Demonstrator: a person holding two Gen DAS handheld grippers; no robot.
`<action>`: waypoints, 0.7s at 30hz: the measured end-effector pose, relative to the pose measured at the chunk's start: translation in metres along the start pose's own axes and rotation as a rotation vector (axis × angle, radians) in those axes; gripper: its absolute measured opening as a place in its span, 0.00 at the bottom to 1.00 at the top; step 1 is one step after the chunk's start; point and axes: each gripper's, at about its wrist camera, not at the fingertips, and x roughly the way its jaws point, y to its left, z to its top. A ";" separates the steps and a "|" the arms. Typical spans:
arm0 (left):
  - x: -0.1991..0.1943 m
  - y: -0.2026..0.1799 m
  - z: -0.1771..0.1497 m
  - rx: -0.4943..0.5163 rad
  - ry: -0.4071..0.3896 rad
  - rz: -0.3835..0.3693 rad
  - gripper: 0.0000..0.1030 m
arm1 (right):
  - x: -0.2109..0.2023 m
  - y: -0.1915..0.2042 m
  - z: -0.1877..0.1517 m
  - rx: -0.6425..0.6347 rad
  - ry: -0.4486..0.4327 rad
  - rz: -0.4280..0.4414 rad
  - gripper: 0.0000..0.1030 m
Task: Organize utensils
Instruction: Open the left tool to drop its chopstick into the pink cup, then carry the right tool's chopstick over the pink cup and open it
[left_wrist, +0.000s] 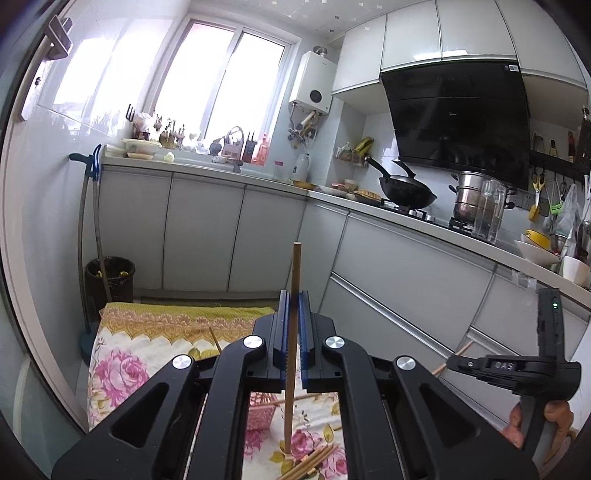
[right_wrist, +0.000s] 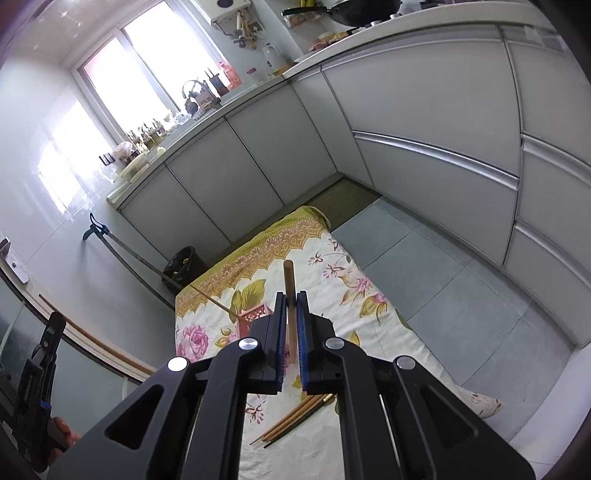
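Observation:
In the left wrist view my left gripper (left_wrist: 294, 297) is shut on one wooden chopstick (left_wrist: 295, 266), which stands upright between the blue pads. Its lower end hangs over the floral cloth (left_wrist: 122, 369). My right gripper (right_wrist: 291, 295) is shut on another chopstick (right_wrist: 289, 275), raised above the cloth. From the left wrist view the right gripper (left_wrist: 448, 363) shows at the right, a hand on its handle. A pink openwork holder (right_wrist: 255, 314) sits on the cloth just beyond both grippers, with one chopstick (right_wrist: 214, 300) leaning out of it. Several loose chopsticks (right_wrist: 295, 417) lie below the grippers.
The cloth-covered surface stands in a narrow kitchen. White cabinets (right_wrist: 424, 155) run along the back and right, with a tiled floor (right_wrist: 424, 266) between. A black waste bin (left_wrist: 110, 277) and a mop (left_wrist: 86, 221) stand at the left wall. A wok (left_wrist: 406, 190) and pot sit on the stove.

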 end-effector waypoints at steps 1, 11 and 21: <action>0.008 0.000 0.003 -0.002 -0.004 0.002 0.04 | -0.001 -0.001 0.002 -0.001 -0.001 -0.001 0.06; 0.112 0.014 -0.006 0.010 0.034 0.149 0.04 | 0.021 -0.014 0.004 -0.016 0.042 -0.016 0.06; 0.181 0.043 -0.067 -0.002 0.187 0.229 0.04 | 0.042 -0.019 0.003 -0.018 0.062 -0.028 0.06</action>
